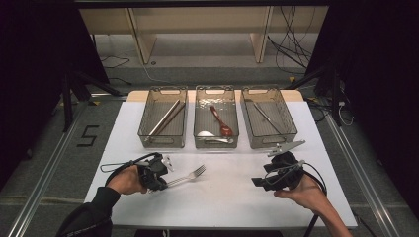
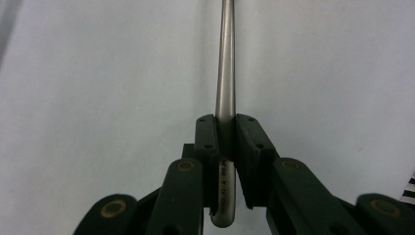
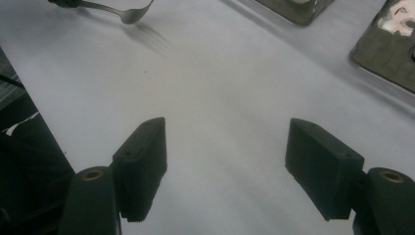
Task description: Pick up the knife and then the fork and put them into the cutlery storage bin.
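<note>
A steel fork [image 1: 188, 176] is held just above the white table, tines pointing right toward the middle. My left gripper [image 1: 159, 181] is shut on its handle [image 2: 225, 88]; in the left gripper view the two pads clamp the round shaft near its end. The fork's tines [image 3: 132, 14] appear at the top left of the right gripper view, lifted over their shadow. My right gripper [image 1: 258, 181] hovers at the front right of the table, pointing left, with its jaws wide apart and nothing between them [image 3: 225, 166].
Three clear bins stand in a row at the back: the left bin [image 1: 163, 118] holds chopsticks, the middle bin [image 1: 216, 117] a red spoon and a steel spoon, the right bin [image 1: 268, 117] another steel utensil. The white table [image 1: 222, 197] spreads between both grippers.
</note>
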A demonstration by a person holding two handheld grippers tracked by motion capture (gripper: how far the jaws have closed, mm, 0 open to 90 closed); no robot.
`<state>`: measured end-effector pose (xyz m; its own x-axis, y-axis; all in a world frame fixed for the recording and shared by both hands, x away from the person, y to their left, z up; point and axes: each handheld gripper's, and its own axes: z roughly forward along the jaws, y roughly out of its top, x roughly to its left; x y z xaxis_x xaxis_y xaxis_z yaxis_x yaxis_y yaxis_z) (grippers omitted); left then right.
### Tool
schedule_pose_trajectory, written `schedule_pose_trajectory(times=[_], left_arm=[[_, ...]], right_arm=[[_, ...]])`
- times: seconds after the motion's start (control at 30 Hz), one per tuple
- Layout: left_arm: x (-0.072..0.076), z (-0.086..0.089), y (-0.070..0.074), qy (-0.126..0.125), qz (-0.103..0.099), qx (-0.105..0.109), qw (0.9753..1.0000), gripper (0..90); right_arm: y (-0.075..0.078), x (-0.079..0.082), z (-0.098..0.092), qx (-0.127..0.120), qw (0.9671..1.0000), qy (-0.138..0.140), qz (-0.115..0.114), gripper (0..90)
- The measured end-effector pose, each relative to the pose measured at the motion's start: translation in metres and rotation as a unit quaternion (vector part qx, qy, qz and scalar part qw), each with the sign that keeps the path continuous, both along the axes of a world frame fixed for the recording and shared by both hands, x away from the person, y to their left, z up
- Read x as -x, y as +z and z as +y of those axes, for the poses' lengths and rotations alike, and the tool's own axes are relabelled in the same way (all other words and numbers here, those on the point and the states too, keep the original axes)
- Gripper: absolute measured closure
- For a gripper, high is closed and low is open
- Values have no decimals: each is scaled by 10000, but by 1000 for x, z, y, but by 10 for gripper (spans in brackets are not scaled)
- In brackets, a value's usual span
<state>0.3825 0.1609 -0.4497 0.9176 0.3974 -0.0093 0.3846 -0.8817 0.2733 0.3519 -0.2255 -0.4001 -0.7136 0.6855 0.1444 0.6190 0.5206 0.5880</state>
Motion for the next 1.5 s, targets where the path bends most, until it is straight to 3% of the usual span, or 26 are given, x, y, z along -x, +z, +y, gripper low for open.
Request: schedule_pose_trajectory(times=[0.17, 0.43, 0.53, 0.73, 0.9, 0.97, 1.2, 1.4, 1.5], left_arm=[[7, -8, 8, -94, -99, 1, 9999, 799], [28, -39, 21, -692, -190, -44, 9974, 798], [35, -49, 24, -911, -196, -35, 9956, 798], [46, -64, 25, -1190, -150, -11, 9928, 798], [51, -71, 26, -1284, -160, 22, 9916, 798], [53, -73, 27, -1326, -180, 27, 9910, 798], [57, -78, 30, -1408, -260, 21, 9897, 798], [58, -82, 32, -1456, -315, 20, 9888, 798], [58, -83, 34, -1485, -342, 26, 9883, 798]], right_arm=[[3, 2, 5, -48, 10000, 69, -18, 325], [14, 9, 34, -146, 9981, 586, -148, 325], [17, 14, 57, -111, 9949, 987, -172, 325], [16, 20, 81, 44, 9895, 1440, -120, 327], [10, 19, 99, 158, 9856, 1681, -75, 340], [7, 19, 105, 193, 9850, 1713, 17, 351], [-8, 15, 124, 541, 9777, 2003, 335, 407], [-14, 14, 127, 582, 9752, 2095, 422, 461], [-15, 15, 128, 612, 9756, 2046, 504, 497]])
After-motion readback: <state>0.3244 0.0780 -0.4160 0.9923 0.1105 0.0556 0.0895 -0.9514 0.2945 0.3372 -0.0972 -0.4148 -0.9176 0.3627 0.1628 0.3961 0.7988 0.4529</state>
